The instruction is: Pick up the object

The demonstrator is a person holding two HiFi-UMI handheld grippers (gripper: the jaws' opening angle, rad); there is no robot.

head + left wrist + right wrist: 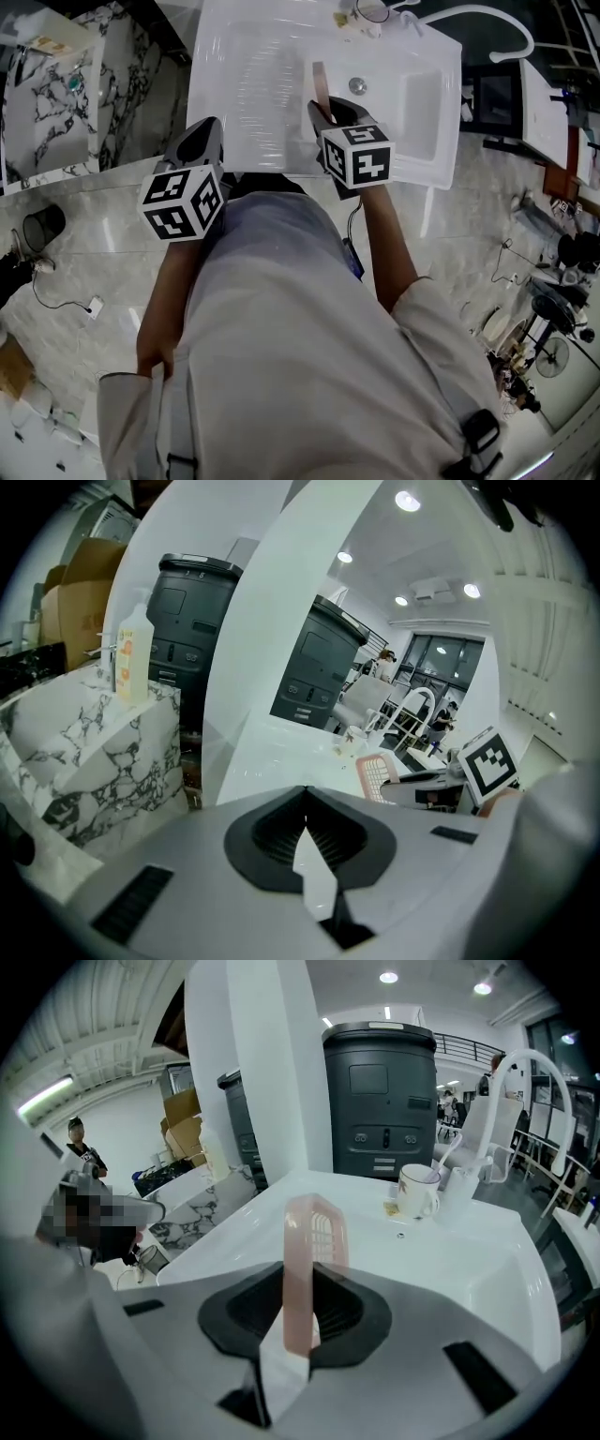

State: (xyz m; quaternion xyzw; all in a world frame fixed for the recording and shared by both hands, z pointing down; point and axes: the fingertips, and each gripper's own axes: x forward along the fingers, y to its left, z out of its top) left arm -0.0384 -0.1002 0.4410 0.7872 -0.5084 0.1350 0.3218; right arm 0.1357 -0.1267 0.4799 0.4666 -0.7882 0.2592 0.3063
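A pink slotted plastic tray [316, 1232] stands on edge between the jaws of my right gripper [298, 1321], which is shut on it. In the head view the tray [321, 86] sticks up from the right gripper [325, 111] over the white sink top [272, 56], left of the bowl [422, 103]. My left gripper [208, 131] hovers at the sink's near left edge, apart from the tray. In the left gripper view its jaws [305, 794] meet at the tips with nothing between them, and the tray [378, 775] shows off to the right.
A white mug [415, 1192] stands at the back of the sink beside a curved white faucet [525, 1082]. A drain [357, 85] lies in the bowl. A marble block [103, 752] with a bottle [134, 658] stands left. Grey bins [380, 1101] stand behind the sink.
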